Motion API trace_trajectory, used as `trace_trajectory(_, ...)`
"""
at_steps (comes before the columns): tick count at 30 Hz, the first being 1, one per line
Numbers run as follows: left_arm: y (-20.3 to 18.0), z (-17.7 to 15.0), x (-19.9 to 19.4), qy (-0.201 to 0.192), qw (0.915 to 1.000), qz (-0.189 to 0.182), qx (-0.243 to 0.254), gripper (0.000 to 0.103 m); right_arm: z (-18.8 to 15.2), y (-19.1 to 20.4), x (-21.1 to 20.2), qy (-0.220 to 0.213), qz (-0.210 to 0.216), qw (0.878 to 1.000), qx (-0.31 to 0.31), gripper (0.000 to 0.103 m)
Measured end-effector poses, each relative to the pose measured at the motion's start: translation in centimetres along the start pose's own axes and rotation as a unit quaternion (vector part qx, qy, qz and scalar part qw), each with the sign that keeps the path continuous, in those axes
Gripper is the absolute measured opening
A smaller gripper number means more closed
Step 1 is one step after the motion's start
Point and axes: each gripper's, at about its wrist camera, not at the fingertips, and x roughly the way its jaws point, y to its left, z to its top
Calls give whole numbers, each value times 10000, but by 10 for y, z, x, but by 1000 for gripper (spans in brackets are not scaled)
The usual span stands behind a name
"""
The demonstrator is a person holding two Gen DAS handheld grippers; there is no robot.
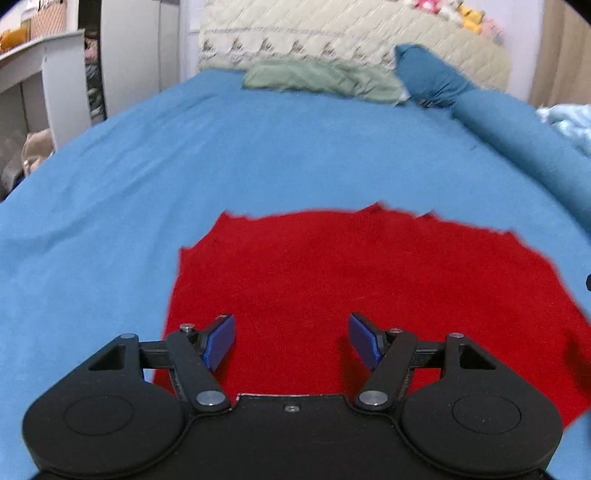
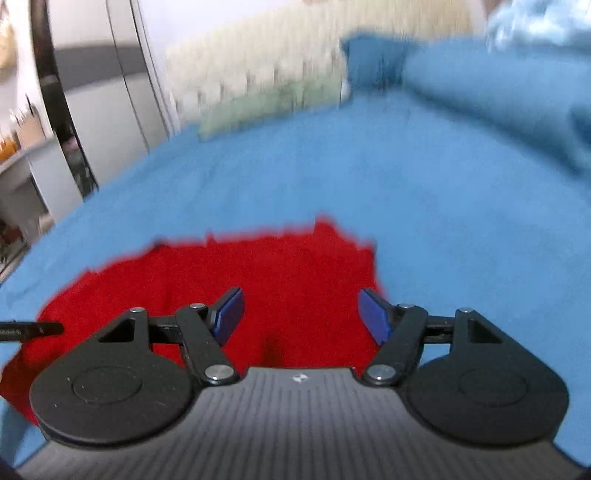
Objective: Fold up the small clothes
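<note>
A red knit garment [image 1: 369, 280] lies flat on the blue bed cover [image 1: 221, 155]. My left gripper [image 1: 291, 341] is open and empty, hovering over the garment's near left part. The garment also shows in the right wrist view [image 2: 258, 280], which is blurred. My right gripper [image 2: 301, 315] is open and empty over the garment's near right part, close to its right edge. A dark tip of the left gripper [image 2: 33, 329] shows at the left edge of the right wrist view.
A folded green cloth [image 1: 321, 79] and a dark blue pillow [image 1: 432, 74] lie at the bed's far end by the quilted headboard [image 1: 351, 33]. A rolled blue blanket [image 1: 524, 140] lies on the right. White shelves [image 1: 44, 85] stand left of the bed.
</note>
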Motion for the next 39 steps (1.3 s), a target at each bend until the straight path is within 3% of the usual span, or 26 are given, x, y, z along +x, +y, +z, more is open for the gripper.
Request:
trace_trajectory(1, -10, 3, -9, -18, 10000, -91, 13, 74, 2, 0, -13, -89, -143, 9998, -69, 87)
trace_trajectory(2, -19, 5, -14, -22, 9998, -195, 56, 80, 3, 0, -27, -173, -286, 9993, -162, 88)
trace_trajectory(3, -30, 8, -18, -25, 9995, -293, 123, 93, 2, -2, -37, -216, -403, 9987, -239, 88)
trace_trajectory(5, -54, 11, -21, -63, 9986, -454, 274, 99, -5, -8, -50, -183, -552, 9978, -327, 88)
trace_trajectory(12, -95, 4, 12, 245, 9973, -606, 339, 99, -40, -26, -42, 254, -701, 9971, -177, 87)
trace_trajectory(18, -95, -3, 39, 524, 9974, -229, 437, 99, -66, -29, -6, 466, -777, 9958, -99, 83)
trace_trajectory(24, -87, -8, 57, 647, 9967, -234, 440, 103, -81, -14, 10, 555, -761, 9945, -450, 71)
trace_trajectory(30, -89, -13, 63, 604, 9967, -156, 518, 103, -79, -3, 13, 645, -613, 9936, -694, 39)
trace_trajectory(32, -87, -12, 65, 609, 9964, -204, 552, 103, -73, -5, 12, 724, -529, 9947, -497, 26)
trace_trajectory(36, -82, -2, 59, 772, 9938, -393, 695, 103, -45, -24, 3, 896, -158, 9931, 743, 24)
trace_trajectory(39, -62, 9, 40, 641, 9950, -427, 642, 103, -11, -28, -14, 686, 512, 9833, 1604, 24)
